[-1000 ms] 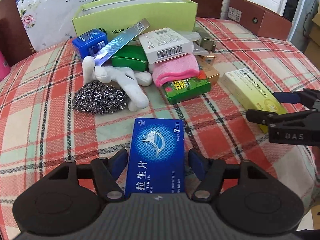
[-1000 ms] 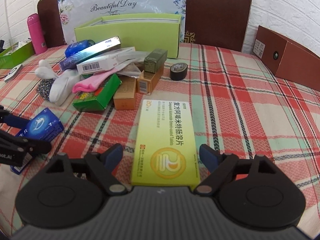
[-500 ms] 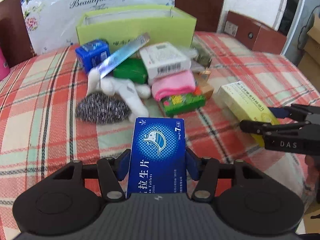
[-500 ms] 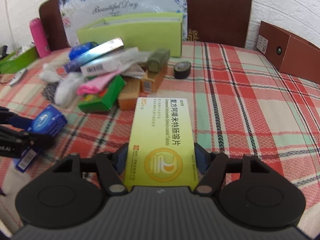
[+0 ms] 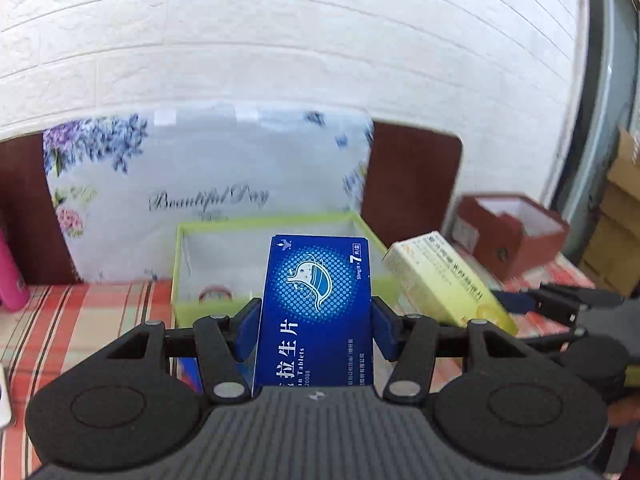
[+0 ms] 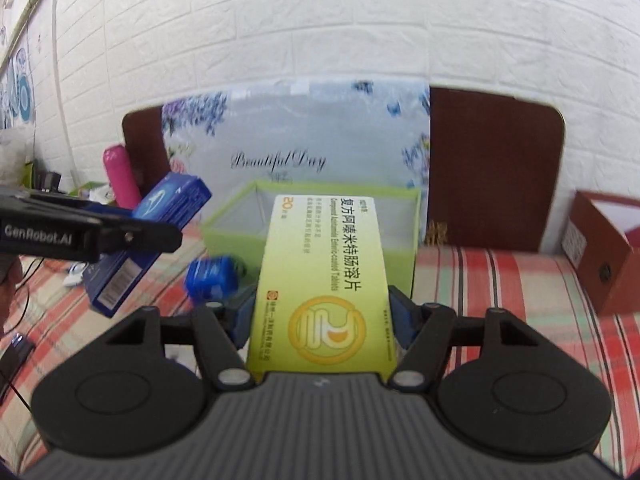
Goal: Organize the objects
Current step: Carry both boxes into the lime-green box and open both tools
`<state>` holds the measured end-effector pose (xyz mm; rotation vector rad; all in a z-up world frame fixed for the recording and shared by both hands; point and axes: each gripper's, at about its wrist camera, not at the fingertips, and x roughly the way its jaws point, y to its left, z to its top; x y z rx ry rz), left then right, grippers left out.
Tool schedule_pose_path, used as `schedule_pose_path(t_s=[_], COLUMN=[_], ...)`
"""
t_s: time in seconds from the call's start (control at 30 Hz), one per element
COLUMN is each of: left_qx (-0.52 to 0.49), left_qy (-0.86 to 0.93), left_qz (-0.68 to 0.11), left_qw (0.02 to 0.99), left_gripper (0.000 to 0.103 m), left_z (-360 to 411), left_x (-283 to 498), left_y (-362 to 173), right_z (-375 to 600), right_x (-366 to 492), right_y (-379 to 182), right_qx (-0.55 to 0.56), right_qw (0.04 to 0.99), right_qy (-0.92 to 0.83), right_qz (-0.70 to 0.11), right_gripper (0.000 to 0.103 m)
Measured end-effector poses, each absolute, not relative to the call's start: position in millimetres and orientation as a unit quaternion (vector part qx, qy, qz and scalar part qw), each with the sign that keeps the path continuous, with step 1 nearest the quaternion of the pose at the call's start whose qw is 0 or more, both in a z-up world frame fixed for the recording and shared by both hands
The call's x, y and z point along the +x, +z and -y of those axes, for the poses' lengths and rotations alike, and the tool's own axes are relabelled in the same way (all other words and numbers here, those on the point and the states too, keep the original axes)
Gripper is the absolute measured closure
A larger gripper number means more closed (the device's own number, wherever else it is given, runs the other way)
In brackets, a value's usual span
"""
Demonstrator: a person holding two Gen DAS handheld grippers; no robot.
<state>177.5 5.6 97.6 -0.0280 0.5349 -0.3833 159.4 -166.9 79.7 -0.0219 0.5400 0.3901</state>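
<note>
My left gripper (image 5: 316, 330) is shut on a blue tablet box (image 5: 318, 304) and holds it up in the air in front of the open lime-green box (image 5: 180, 248). The blue tablet box also shows in the right wrist view (image 6: 160, 220), held by the left gripper (image 6: 132, 236). My right gripper (image 6: 322, 320) is shut on a yellow-green medicine box (image 6: 324, 276), raised in front of the same lime-green box (image 6: 228, 220). The yellow-green box shows in the left wrist view (image 5: 440, 280), just right of the blue one.
A floral "Beautiful Day" bag (image 5: 180, 184) stands behind the green box. An open brown box (image 5: 508, 232) sits at the right. A pink bottle (image 6: 120, 176) stands at the left. A small blue box (image 6: 212, 276) lies on the plaid tablecloth (image 6: 500, 280).
Both grippers closed on their boxes, lifted them off the table, and moved forward toward the lime-green box. The views tilted up, so the pile of objects dropped out of sight.
</note>
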Motion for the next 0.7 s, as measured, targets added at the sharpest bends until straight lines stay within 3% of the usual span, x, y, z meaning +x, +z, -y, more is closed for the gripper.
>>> schedule_pose_path(t_s=[0.2,0.57,0.6,0.63,0.7], left_qx=[-0.067,-0.082,-0.085,-0.085,-0.080], left_qy=[-0.185,-0.162,-0.158,-0.154,-0.139], left_qz=[-0.274,-0.334,-0.334,-0.337,-0.344], left_qw=[0.942,0.925,0.925,0.925,0.925], left_gripper=[0.044,0.044,0.042,0.027,0.017], left_z=[8,28,29,29,30], left_x=[266,379,383,387,390], left_y=[101,35,30,27,23], right_z=[150,122,120,118,117], right_x=[252,343,347,351,355], right_y=[72,-4,-11,-16,-25], right_qx=[-0.023,-0.082,-0.087,-0.092,-0.097], right_qw=[0.950,0.936,0.934,0.932,0.929], right_qy=[0.157,0.133,0.136,0.143,0.153], right_qz=[-0.268,-0.314,-0.318,-0.321,-0.324], right_gripper=[0.038,0.038,0.037,0.037,0.019])
